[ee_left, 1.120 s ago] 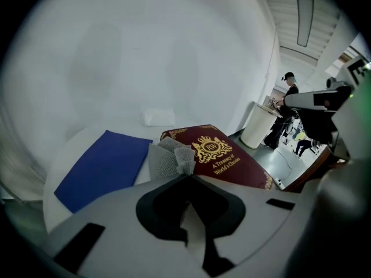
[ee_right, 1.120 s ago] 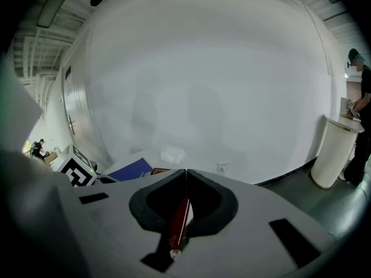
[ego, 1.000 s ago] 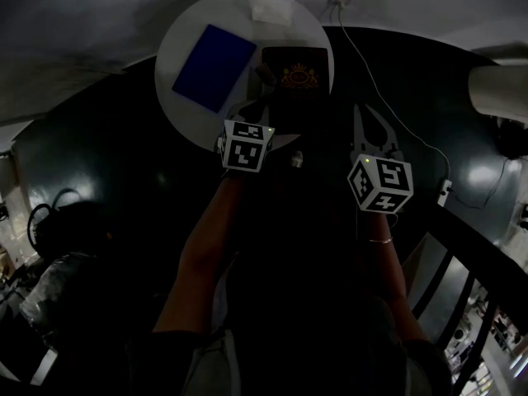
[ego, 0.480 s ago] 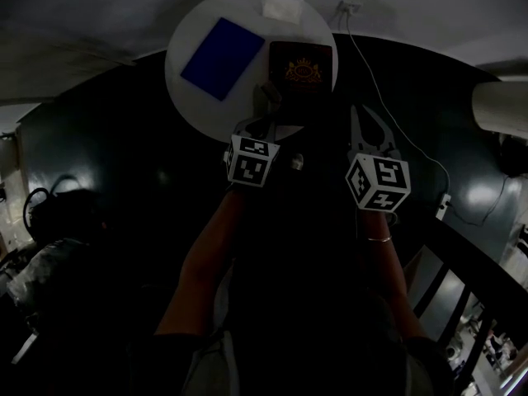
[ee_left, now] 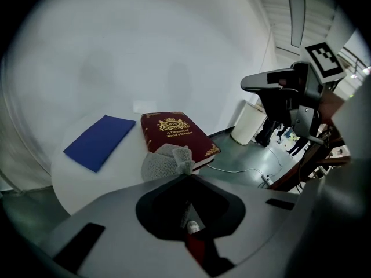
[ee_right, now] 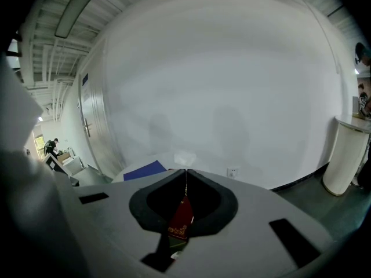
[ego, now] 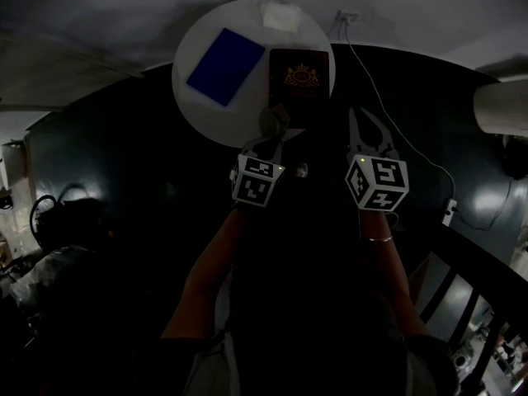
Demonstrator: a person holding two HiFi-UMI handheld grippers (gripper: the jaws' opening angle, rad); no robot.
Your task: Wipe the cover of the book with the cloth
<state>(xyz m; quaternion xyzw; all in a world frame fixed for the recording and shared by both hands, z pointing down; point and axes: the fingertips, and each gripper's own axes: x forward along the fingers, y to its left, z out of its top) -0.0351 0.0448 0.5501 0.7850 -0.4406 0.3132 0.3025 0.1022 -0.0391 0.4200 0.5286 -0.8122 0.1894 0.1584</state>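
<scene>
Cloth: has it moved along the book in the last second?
Yes. Against the book, the cloth slid toward the person, from the left edge's middle to the near-left corner.

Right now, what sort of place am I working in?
Probably a large indoor hall or workshop, not a home: a bare white wall, an exposed ceiling with a hanging strip light, a glossy dark floor, and one round table.
</scene>
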